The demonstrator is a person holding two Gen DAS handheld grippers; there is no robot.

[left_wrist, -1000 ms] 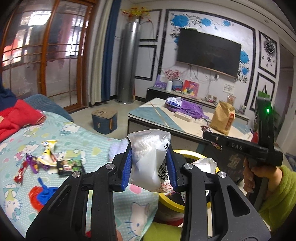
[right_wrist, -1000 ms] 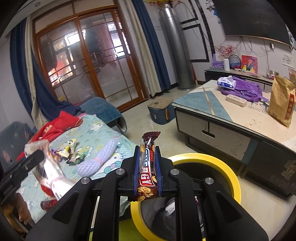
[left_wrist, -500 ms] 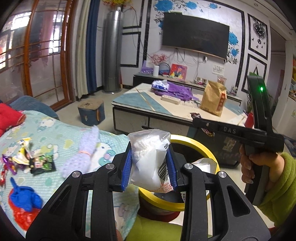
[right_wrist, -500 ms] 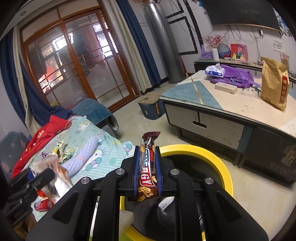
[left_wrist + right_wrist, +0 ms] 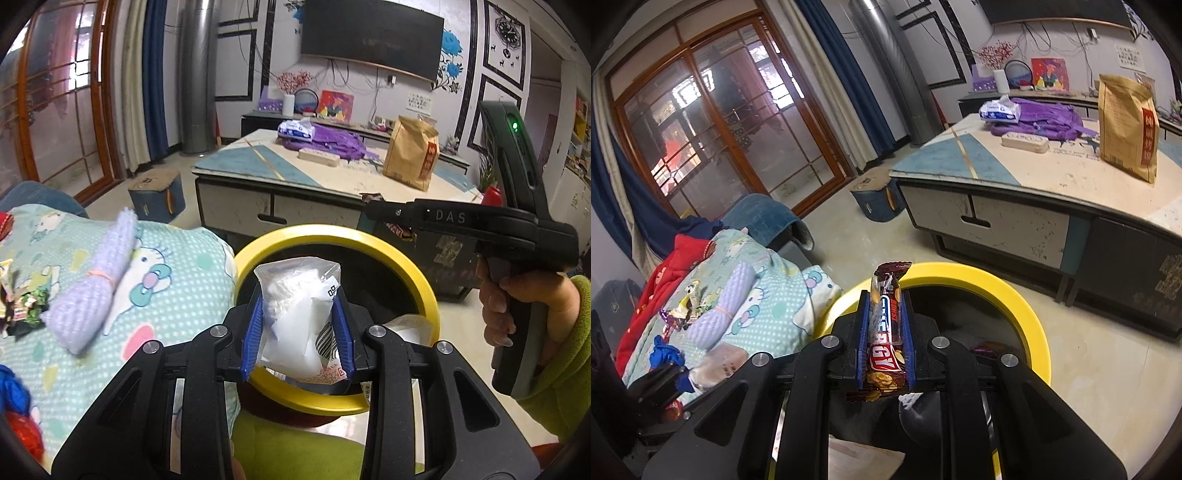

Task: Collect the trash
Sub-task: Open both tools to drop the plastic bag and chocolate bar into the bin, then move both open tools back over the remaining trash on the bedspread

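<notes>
My left gripper is shut on a crumpled clear plastic bag with white stuff inside, held over the mouth of the yellow-rimmed trash bin. My right gripper is shut on a brown candy bar wrapper, also above the trash bin, which holds some trash in a dark liner. In the left wrist view the right gripper reaches in from the right, held by a hand in a green sleeve. More wrappers lie on the bed cover.
A patterned bed cover with a rolled lilac cloth, a blue item and red clothes lies left of the bin. A low table with a brown paper bag and purple bag stands behind. A small box sits on the floor.
Both grippers have come down and moved closer over the bin, each still holding its trash. The bin now fills more of both views.
</notes>
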